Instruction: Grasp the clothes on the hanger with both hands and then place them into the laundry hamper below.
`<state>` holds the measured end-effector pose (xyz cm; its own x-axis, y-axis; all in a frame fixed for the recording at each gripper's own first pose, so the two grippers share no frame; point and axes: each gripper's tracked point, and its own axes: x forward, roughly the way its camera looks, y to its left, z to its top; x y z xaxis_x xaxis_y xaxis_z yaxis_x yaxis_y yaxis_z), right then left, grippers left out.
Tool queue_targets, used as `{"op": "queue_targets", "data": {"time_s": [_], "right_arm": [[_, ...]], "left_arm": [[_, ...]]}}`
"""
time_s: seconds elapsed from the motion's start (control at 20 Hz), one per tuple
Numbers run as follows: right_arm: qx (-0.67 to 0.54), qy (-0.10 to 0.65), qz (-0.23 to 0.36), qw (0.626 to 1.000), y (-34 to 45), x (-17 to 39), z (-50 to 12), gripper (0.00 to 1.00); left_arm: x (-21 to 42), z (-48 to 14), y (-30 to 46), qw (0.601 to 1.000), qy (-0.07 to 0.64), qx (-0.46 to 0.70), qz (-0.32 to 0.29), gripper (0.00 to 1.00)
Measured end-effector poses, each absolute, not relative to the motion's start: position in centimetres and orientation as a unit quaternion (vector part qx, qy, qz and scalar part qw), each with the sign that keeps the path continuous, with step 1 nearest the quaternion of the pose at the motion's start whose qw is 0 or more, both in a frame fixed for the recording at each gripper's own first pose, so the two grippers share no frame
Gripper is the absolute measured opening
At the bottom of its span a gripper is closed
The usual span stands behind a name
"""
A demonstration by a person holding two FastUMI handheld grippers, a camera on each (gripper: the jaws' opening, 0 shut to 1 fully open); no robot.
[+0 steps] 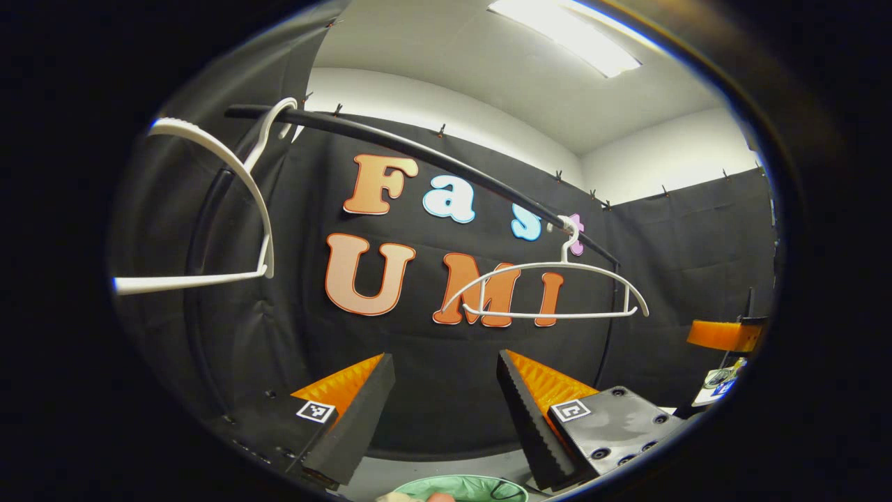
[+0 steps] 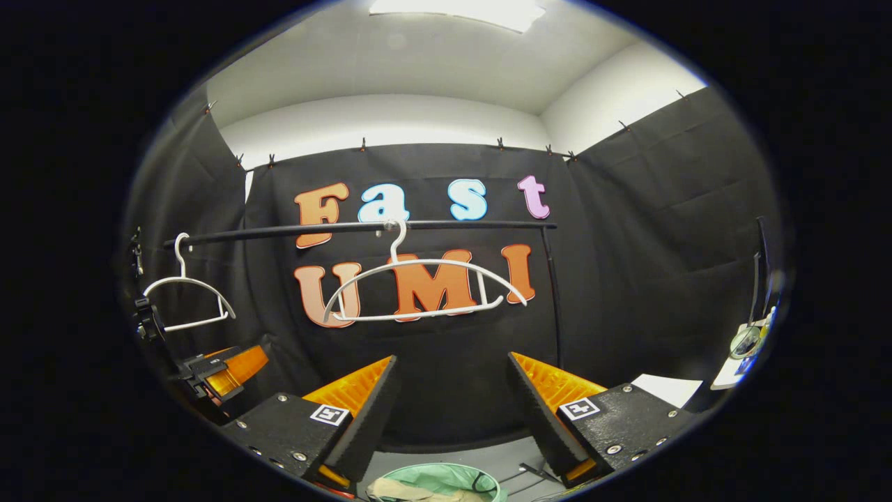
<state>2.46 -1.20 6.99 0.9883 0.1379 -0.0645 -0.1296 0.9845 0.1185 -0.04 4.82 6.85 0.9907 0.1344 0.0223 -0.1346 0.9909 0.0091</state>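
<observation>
Below the rail [image 2: 362,226], both hand-held grippers, left [image 1: 444,411] and right [image 2: 451,411], hang released and grasp nothing. Under them sits the hamper [image 2: 446,477], with clothes [image 2: 404,491] lying inside it. Two hangers [image 2: 418,286] hang bare on the rail, well apart.

The left gripper [image 1: 446,411] has two wedge-shaped fingers with ridged, saw-toothed inner faces, each on a dark block studded with round screws and marked with a small square black-and-white tag. The right gripper [image 2: 453,411] looks built the same, its blocks perhaps a rougher matte.
</observation>
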Motion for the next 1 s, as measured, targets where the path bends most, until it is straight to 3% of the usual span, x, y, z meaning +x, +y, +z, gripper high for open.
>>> {"op": "queue_targets", "data": {"time_s": [0.35,1.0], "right_arm": [[0.052,0.054,0.071,0.995,-0.5,3.2,5.6,0.94],[0.046,0.066,0.072,0.994,-0.1,3.2,4.6,0.94]], "left_arm": [[0.3,6.2,4.7,0.998,-0.001,0.007,0.066,0.97],[0.2,6.6,5.0,0.998,-0.013,0.016,0.065,1.00]]}}
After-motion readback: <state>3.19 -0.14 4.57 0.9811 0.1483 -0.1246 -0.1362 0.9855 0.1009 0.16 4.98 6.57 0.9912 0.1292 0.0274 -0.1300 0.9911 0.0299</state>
